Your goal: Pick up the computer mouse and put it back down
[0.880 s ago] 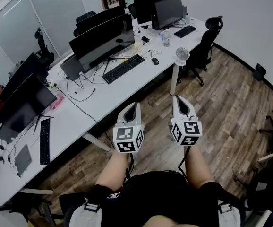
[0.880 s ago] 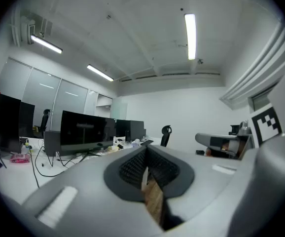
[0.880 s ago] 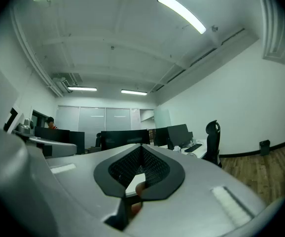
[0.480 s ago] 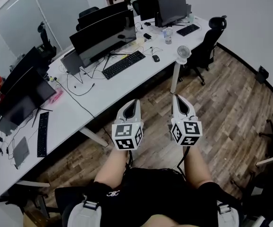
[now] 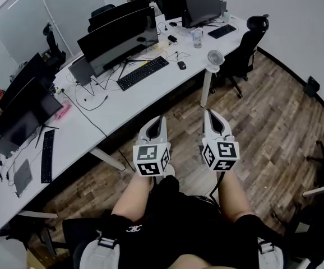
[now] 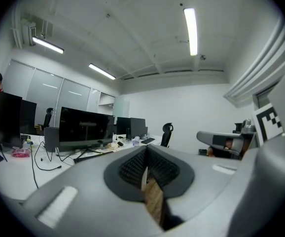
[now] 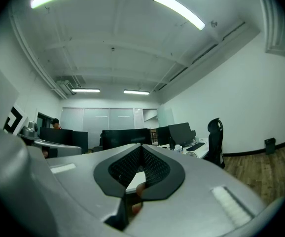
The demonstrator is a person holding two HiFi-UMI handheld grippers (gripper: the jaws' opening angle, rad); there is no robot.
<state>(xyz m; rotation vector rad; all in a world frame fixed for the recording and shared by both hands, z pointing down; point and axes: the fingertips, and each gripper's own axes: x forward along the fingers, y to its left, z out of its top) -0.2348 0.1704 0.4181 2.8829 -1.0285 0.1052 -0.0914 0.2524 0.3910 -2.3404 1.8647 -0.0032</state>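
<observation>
Holding left hand-held gripper [image 5: 158,122] and right hand-held gripper [image 5: 211,116] pressed together, empty, well apart from the computer mouse [image 5: 181,65] on the worktop [image 5: 117,102]. Arriving shut, they'd likely just shove it.

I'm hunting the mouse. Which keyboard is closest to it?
The middle keyboard, before the widest monitor, with the mouse just right of it; the other two lie farther off.

A long white table [image 5: 129,98] stands on wood-plank floor [image 5: 274,128], a black office chair [image 5: 245,54] at its right end and glass partitions [image 5: 16,24] behind it.
</observation>
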